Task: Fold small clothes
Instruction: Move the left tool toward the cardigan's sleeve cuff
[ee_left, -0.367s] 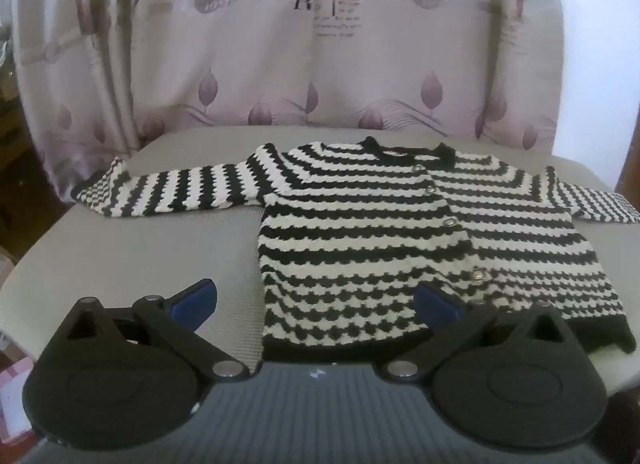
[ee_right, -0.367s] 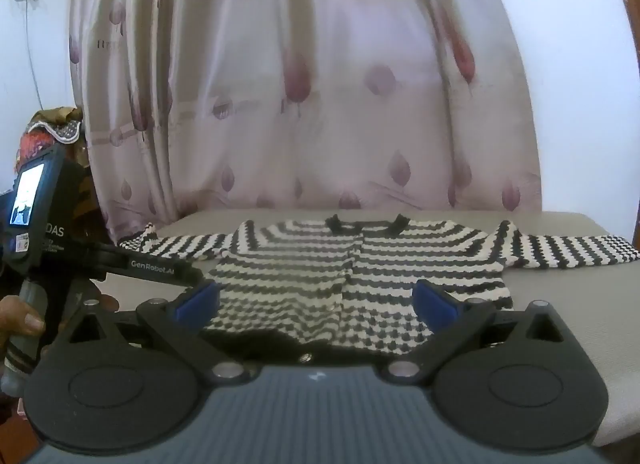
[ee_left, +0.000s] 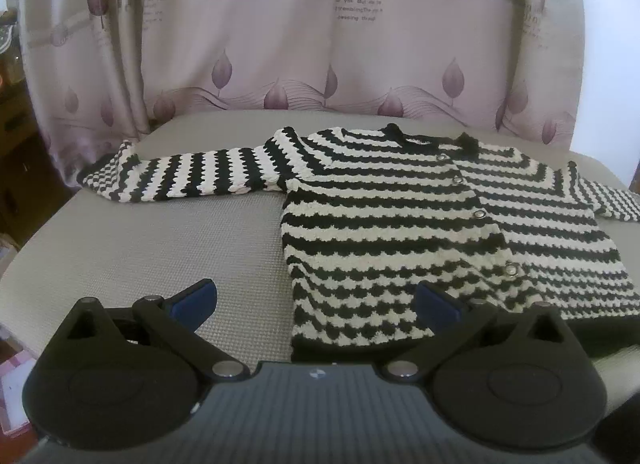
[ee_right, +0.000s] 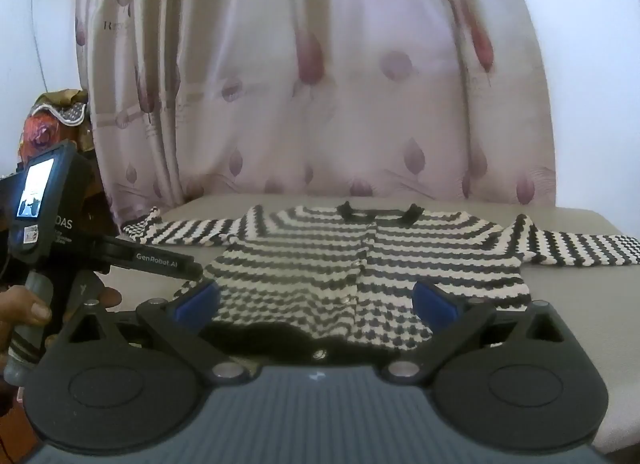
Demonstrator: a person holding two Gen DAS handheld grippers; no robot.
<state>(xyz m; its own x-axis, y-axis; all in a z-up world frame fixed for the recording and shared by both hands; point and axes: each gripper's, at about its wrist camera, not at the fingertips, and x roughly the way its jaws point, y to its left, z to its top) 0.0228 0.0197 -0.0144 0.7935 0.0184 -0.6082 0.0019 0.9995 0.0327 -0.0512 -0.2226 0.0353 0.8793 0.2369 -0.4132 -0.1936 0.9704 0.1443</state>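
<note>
A small black-and-white striped knit cardigan (ee_left: 420,224) lies flat on the grey table (ee_left: 160,248), buttoned, both sleeves spread out sideways. My left gripper (ee_left: 316,300) is open and empty, low over the table's near edge at the cardigan's lower left hem. The cardigan also shows in the right wrist view (ee_right: 360,264). My right gripper (ee_right: 316,300) is open and empty, in front of the hem's middle. The left gripper's body (ee_right: 60,224), held by a hand, shows at the left of the right wrist view.
A pink leaf-print curtain (ee_left: 320,44) hangs right behind the table. A white wall (ee_right: 592,84) stands to the right. Cluttered household items (ee_right: 52,124) sit at the far left. A pink thing (ee_left: 12,388) lies below the table's left edge.
The left gripper has shifted slightly left and closer to the table, so the cardigan sits further right in its view. The right view is nearly unchanged.
</note>
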